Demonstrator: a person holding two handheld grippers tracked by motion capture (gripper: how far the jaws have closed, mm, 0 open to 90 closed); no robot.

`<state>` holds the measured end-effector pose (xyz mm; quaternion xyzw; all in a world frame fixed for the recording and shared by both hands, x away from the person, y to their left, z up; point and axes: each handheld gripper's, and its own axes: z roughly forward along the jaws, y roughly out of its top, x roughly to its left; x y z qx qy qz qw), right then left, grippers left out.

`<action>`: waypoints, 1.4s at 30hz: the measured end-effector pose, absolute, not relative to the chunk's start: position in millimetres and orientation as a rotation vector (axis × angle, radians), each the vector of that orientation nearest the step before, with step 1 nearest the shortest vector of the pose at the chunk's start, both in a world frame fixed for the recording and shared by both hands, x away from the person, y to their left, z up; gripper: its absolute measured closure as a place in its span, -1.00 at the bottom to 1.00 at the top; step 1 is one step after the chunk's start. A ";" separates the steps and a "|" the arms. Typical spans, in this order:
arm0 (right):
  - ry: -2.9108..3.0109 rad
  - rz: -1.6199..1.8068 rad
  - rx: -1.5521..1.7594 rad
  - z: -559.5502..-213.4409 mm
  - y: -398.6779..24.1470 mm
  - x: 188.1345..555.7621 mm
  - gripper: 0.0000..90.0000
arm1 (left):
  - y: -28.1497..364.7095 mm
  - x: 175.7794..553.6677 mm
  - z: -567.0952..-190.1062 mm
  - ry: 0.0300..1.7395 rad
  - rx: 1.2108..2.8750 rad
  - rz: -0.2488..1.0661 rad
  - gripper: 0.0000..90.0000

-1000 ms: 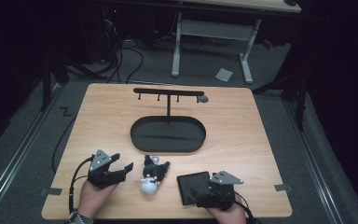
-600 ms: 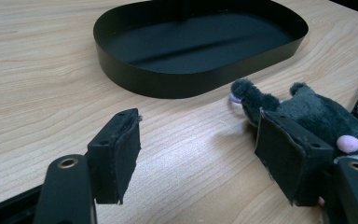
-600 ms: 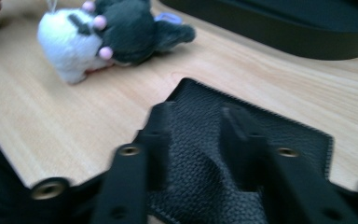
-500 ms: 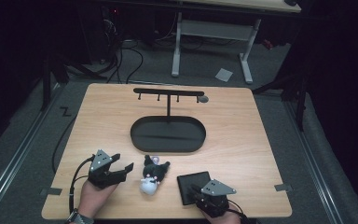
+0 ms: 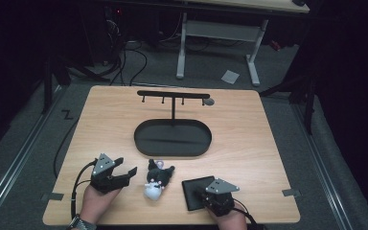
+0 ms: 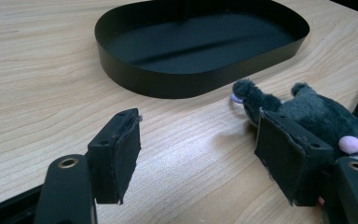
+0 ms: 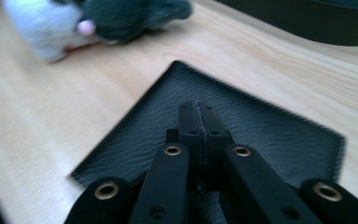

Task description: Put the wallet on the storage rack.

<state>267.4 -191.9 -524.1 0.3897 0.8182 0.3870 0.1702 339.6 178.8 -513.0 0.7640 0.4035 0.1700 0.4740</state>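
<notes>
**Pinch at the black pouch, toy and tray waiting**

Dark room, pale wooden worktop [image 5: 249, 124].

High view: black oval tray [image 5: 172, 138] with a hook stand sits mid-worktop. A small grey-and-white plush toy [image 5: 156, 180] lies on the near side of it. The left gripper [image 5: 124, 171] rests just left of the toy, jaws apart. The right gripper [image 5: 206, 194] is over the flat black pouch [image 5: 194, 189] at the near right edge.

Left gripper view: pads wide apart and empty; toy [image 6: 317, 114] just beside the right-hand pad, tray [image 6: 168, 84] beyond.

Right gripper view: the jaws have just been closing and now meet, pads together over the pouch [image 7: 279, 135]. Whether any leather is caught between them I cannot tell. Toy [image 7: 93, 23] blurred beyond.

Judgement: flat leather slips; test with a slow lift, and re-open at a corner if the pouch stays down.
</notes>
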 end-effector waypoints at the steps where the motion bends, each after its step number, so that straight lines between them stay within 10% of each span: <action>1: 2.317 1.092 1.116 -524.4 -193.8 270.9 1.00 | 178.7 339.5 -513.0 0.987 1.869 0.417 -0.31; 27: 2.102 0.995 1.300 -521.3 -225.5 312.5 0.98 | 175.6 340.9 -515.8 0.987 1.888 0.416 -0.31; 39: 2.123 1.090 1.216 -510.4 -201.8 272.5 0.50 | 177.0 341.0 -514.3 0.987 1.876 0.413 -0.31; 42: 2.158 1.079 1.198 -512.2 -194.5 267.5 0.11 | 176.3 341.0 -514.3 0.985 1.875 0.409 -0.30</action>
